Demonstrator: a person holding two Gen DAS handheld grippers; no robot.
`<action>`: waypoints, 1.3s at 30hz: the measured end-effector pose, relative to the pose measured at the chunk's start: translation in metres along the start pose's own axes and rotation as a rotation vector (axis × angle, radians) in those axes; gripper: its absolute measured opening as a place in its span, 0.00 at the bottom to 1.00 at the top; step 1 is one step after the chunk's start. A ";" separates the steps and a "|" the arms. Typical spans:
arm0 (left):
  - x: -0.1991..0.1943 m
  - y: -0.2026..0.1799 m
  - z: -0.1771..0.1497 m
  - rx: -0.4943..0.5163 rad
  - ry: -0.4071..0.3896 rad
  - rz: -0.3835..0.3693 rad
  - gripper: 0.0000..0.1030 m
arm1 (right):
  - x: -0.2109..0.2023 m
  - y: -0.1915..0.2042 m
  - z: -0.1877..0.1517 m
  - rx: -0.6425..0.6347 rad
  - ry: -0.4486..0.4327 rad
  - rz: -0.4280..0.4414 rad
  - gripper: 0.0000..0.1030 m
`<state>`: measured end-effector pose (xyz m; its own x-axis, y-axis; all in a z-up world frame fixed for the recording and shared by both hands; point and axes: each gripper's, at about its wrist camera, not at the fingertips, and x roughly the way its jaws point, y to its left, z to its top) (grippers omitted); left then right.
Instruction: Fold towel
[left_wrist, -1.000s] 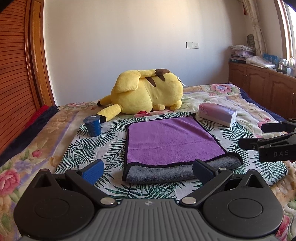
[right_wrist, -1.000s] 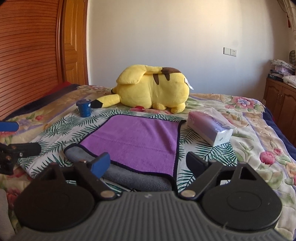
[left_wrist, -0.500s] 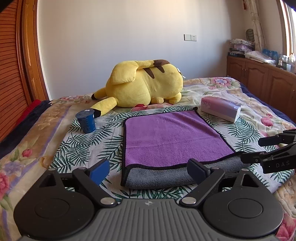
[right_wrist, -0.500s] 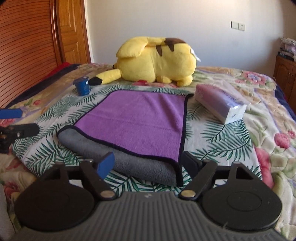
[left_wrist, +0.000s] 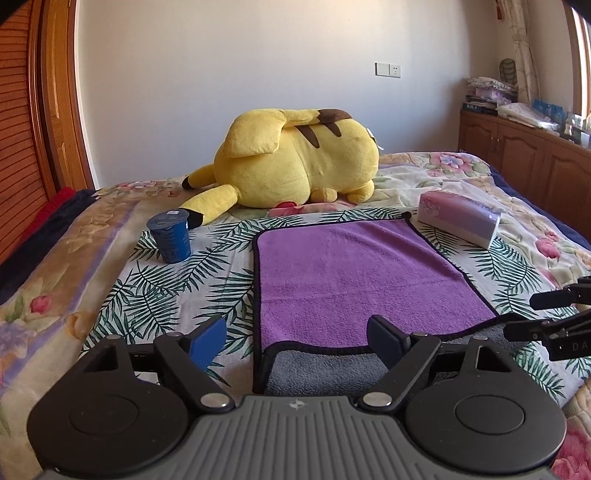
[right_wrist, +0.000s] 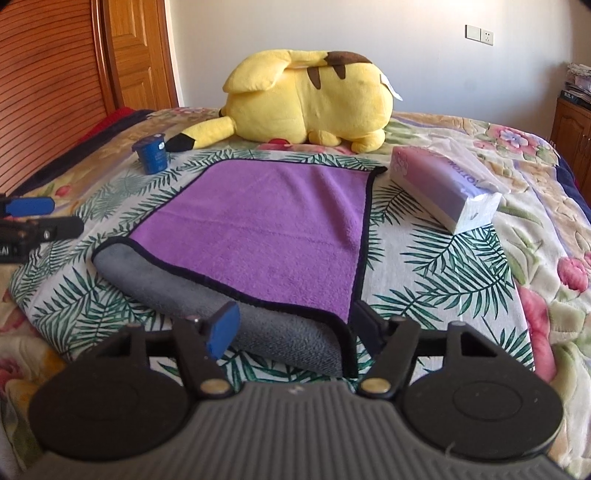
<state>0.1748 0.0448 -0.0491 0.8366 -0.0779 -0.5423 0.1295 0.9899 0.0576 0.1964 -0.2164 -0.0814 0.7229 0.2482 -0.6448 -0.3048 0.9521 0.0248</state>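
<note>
A purple towel (left_wrist: 354, 273) with a black hem and grey underside lies folded once on the leaf-print bed cover; its grey fold faces me. It also shows in the right wrist view (right_wrist: 273, 225). My left gripper (left_wrist: 295, 338) is open just above the towel's near left corner. My right gripper (right_wrist: 295, 321) is open over the near right corner, its fingers straddling the grey fold. Each gripper shows at the edge of the other's view: the right one (left_wrist: 554, 314) and the left one (right_wrist: 40, 218).
A large yellow plush (left_wrist: 295, 166) lies behind the towel. A blue cup (left_wrist: 170, 236) stands to the left and a tissue pack (left_wrist: 458, 218) to the right. Wooden cabinets (left_wrist: 524, 155) line the right wall, a wooden door (right_wrist: 136, 51) the left.
Both grippers have moved forward and down toward the towel's near fold; the towel now fills more of both views. Both have stayed open. The towel has not moved.
</note>
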 end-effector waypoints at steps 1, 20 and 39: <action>0.003 0.002 0.000 -0.001 0.003 -0.001 0.65 | 0.002 0.000 0.000 -0.003 0.003 0.002 0.66; 0.065 0.029 -0.011 0.019 0.189 -0.061 0.34 | 0.022 -0.018 0.001 0.024 0.062 0.003 0.64; 0.079 0.032 -0.015 -0.004 0.226 -0.124 0.15 | 0.034 -0.024 -0.005 0.032 0.157 0.043 0.51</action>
<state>0.2370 0.0721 -0.1023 0.6741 -0.1704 -0.7187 0.2210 0.9750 -0.0239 0.2254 -0.2314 -0.1076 0.6031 0.2607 -0.7539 -0.3122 0.9468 0.0777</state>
